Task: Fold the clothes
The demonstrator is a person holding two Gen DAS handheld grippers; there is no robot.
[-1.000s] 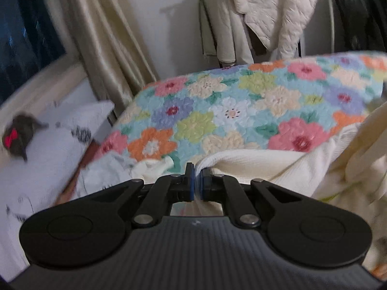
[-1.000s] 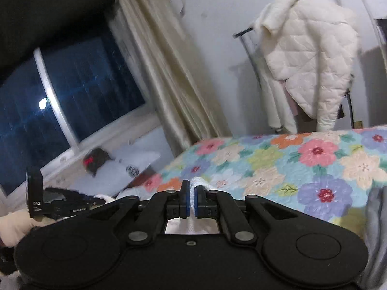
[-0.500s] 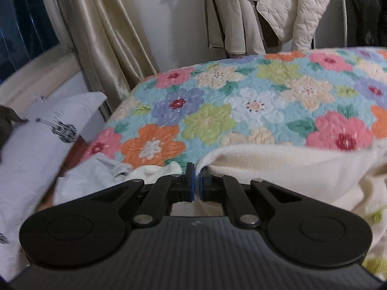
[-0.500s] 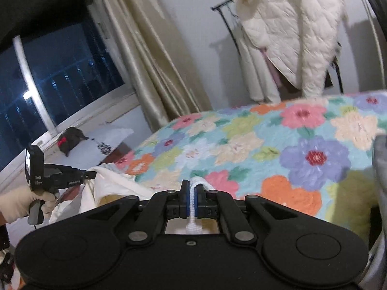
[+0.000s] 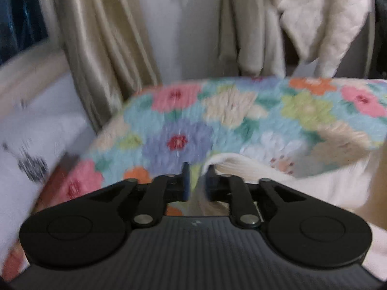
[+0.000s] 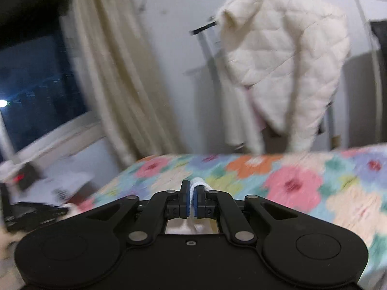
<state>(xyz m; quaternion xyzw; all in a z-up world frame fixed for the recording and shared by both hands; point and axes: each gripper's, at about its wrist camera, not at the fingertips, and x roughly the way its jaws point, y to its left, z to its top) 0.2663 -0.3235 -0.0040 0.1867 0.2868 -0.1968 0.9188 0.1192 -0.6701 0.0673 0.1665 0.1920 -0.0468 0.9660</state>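
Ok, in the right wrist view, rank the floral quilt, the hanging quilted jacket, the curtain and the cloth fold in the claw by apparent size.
1. Floral quilt, though partly hidden.
2. and 3. Quilted jacket and curtain: too alike to rank, and both are blurred.
4. White cloth fold, pinched in the right claw, smallest despite being nearest.

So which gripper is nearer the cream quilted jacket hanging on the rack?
Cannot tell. The cream quilted jacket hangs beyond the floral bed's far edge in both views. Right gripper grips white cloth; left gripper has its jaws parted at the cream garment.
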